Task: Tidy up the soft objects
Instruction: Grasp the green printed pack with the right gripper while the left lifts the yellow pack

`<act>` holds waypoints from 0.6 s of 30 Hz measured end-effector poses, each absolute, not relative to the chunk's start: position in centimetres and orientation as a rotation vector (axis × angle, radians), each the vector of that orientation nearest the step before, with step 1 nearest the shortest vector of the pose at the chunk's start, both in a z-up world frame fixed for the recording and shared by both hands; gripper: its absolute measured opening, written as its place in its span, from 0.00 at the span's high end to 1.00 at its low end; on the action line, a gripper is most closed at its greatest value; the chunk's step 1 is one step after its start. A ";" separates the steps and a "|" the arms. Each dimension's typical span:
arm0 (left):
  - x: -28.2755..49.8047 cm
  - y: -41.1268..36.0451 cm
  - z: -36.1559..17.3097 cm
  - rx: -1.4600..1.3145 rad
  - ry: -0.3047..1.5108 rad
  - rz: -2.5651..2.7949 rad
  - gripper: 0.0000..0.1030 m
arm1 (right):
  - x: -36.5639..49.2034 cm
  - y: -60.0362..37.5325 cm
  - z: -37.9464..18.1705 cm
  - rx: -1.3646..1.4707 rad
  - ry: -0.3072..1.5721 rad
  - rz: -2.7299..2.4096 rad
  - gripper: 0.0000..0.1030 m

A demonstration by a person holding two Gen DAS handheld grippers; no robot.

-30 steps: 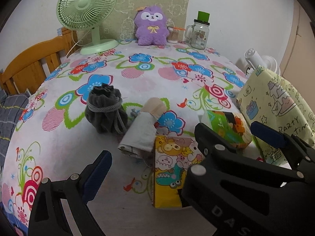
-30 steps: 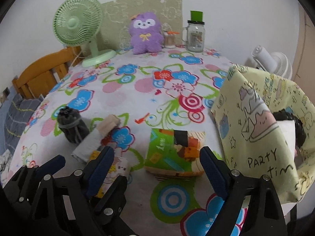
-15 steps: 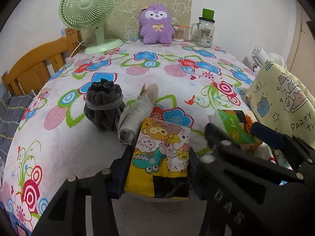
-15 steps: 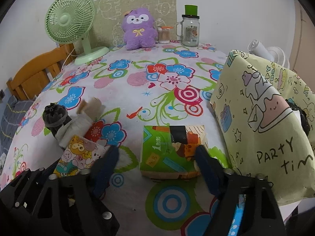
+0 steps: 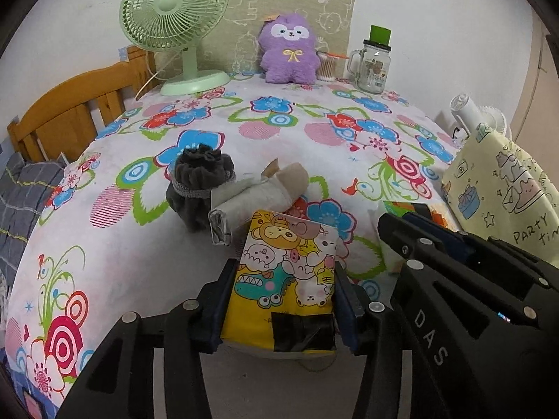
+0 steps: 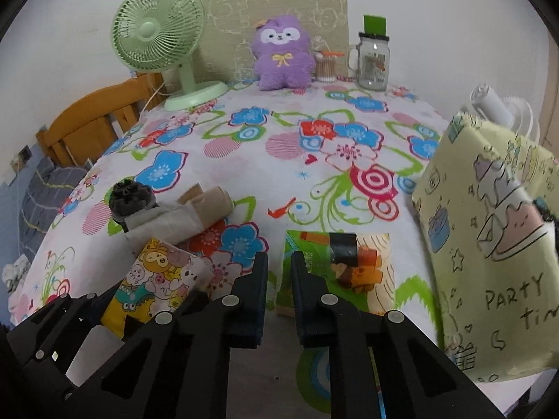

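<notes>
Big floral table [image 5: 286, 146] under me, and the yellow party bag [image 6: 496, 272] standing open-sided at its right edge. Near the table's front, my left gripper [image 5: 281, 300] is clamped on the cartoon tissue pack [image 5: 290, 272], one pad on each long side, its near end between my fingers. It looks light and squashy, plastic-wrapped so probably a bit slick; mid-sides is where I'd keep hold, squeezing gently so it doesn't buckle. My right gripper [image 6: 279, 272] has its fingers drawn close together with only a narrow gap, nothing in it, hovering beside the green tissue pack [image 6: 335, 269]. Just behind, the rolled beige cloth [image 5: 255, 195] leans against the grey drawstring pouch [image 5: 199, 185]. Only the right view shows the green pack's whole top; the left view shows my pads' contact on the cartoon pack.
</notes>
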State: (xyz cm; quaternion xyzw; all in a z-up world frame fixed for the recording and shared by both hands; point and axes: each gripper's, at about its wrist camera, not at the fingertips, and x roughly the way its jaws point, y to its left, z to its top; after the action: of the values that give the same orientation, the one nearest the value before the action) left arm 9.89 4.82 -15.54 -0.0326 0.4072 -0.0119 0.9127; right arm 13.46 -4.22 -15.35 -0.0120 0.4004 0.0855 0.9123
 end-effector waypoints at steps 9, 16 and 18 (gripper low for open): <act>9.9 4.1 -15.3 -0.068 0.826 -0.074 0.50 | 13.0 -5.1 -14.9 -0.038 0.811 0.100 0.29; 10.5 4.0 -16.1 -0.065 0.844 -0.074 0.50 | 13.7 -6.3 -16.2 -0.007 0.844 0.004 0.26; 10.6 4.0 -16.2 -0.052 0.844 -0.063 0.50 | 14.1 -6.5 -16.8 0.025 0.883 0.013 0.23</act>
State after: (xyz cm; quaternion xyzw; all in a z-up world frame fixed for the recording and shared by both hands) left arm 10.56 4.00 -16.23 -0.0254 0.4096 -0.0303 0.9114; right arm 14.09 -6.54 -16.81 0.0123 0.4271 0.0063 0.9041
